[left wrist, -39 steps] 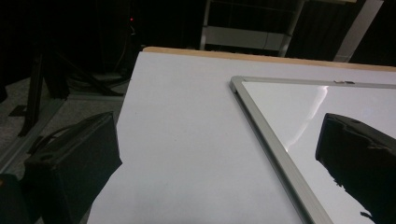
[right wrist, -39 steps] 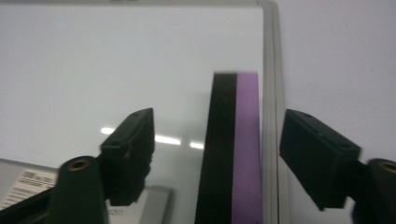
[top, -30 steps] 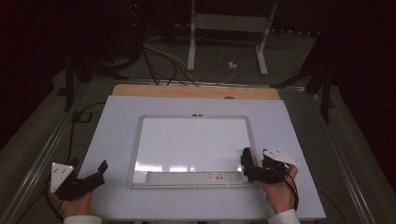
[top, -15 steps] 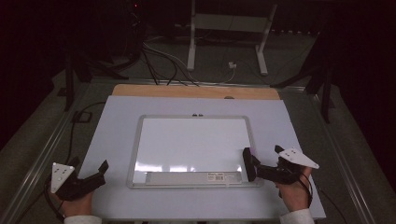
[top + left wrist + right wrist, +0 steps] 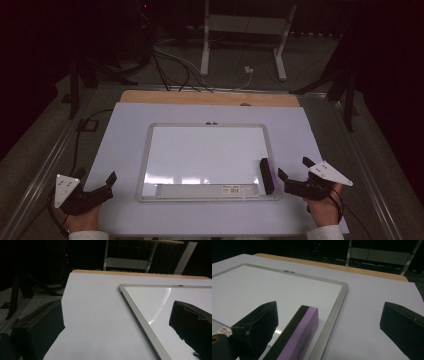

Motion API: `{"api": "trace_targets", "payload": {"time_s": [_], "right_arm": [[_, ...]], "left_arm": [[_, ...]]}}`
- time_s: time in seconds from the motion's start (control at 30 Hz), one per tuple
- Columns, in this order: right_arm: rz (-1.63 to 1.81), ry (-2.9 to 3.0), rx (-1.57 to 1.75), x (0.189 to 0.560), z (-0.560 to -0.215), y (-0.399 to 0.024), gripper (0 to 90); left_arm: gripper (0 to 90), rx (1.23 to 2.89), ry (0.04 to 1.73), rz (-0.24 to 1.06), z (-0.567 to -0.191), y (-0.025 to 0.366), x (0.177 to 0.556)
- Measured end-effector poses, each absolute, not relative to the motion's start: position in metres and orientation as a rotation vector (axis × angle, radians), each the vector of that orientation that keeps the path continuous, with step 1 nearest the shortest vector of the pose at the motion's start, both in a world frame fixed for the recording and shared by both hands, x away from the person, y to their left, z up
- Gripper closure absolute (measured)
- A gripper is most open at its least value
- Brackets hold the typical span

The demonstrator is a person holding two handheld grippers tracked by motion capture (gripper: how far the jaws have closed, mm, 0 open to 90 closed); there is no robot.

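Two grippers open; the eraser [image 5: 267, 175] lies on the whiteboard [image 5: 205, 150].
I read the right gripper [image 5: 292, 175] with jaws just widened, nothing clamped; the purple-and-black eraser rests free at the board's near right corner, just beside its tips. My left gripper [image 5: 97, 181] hovers with jaws apart over the white table sheet [image 5: 125, 130].

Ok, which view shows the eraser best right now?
The right gripper view: the eraser lies close up on the whiteboard, purple side and black edge clear, just inside the frame. In the high view the eraser is small and dark.
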State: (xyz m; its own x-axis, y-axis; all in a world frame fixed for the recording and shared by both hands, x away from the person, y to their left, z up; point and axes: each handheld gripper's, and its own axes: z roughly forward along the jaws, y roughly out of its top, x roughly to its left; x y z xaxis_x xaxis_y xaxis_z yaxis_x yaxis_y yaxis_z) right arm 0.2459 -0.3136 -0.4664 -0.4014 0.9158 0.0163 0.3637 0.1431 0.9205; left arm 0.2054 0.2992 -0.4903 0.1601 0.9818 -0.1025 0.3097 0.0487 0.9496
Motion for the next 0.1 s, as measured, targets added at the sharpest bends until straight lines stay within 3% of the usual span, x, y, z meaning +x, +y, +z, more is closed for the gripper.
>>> {"api": "trace_targets", "payload": {"time_s": [0.1], "right_arm": [[1.226,1.855,1.219,0.2461,-0.4683,-0.3135,2.0]], "left_arm": [[0.4,1.446,1.331,0.859,-0.4905,0.2996,0.2054]]}}
